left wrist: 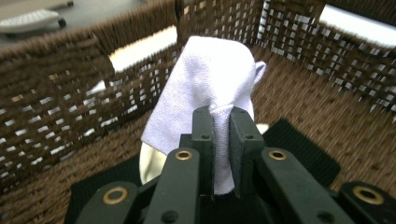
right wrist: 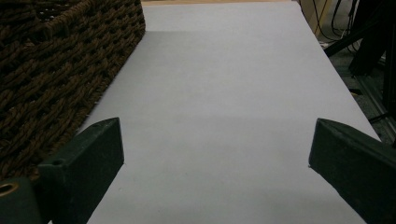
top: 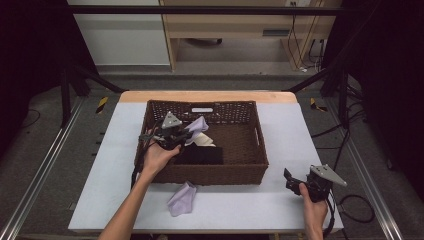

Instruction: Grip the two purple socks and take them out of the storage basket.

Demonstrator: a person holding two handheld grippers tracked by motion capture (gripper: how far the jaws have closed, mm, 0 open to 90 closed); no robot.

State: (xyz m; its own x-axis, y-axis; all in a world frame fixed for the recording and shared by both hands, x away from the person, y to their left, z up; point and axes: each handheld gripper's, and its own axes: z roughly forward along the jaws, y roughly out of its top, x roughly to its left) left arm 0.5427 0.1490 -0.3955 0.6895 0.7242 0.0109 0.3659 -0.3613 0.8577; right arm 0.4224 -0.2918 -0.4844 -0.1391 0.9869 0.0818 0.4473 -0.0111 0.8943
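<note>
My left gripper (top: 186,135) is inside the brown wicker basket (top: 260,150), shut on a lilac cloth (top: 198,125). In the left gripper view the lilac cloth (left wrist: 210,88) hangs up from between the closed jaws of my left gripper (left wrist: 221,116), above a cream item (left wrist: 152,161) and a black cloth (left wrist: 303,149) on the basket floor. A second lilac cloth (top: 182,198) lies on the table in front of the basket. My right gripper (top: 289,179) stands open at the table's right front, with nothing between its jaws; the right gripper view shows the right gripper (right wrist: 215,149) over bare table.
The table top (top: 295,130) is covered in pale grey. Basket wall (right wrist: 51,70) rises at the left of the right gripper view. Dark frame posts and cables (top: 350,130) stand to the right of the table.
</note>
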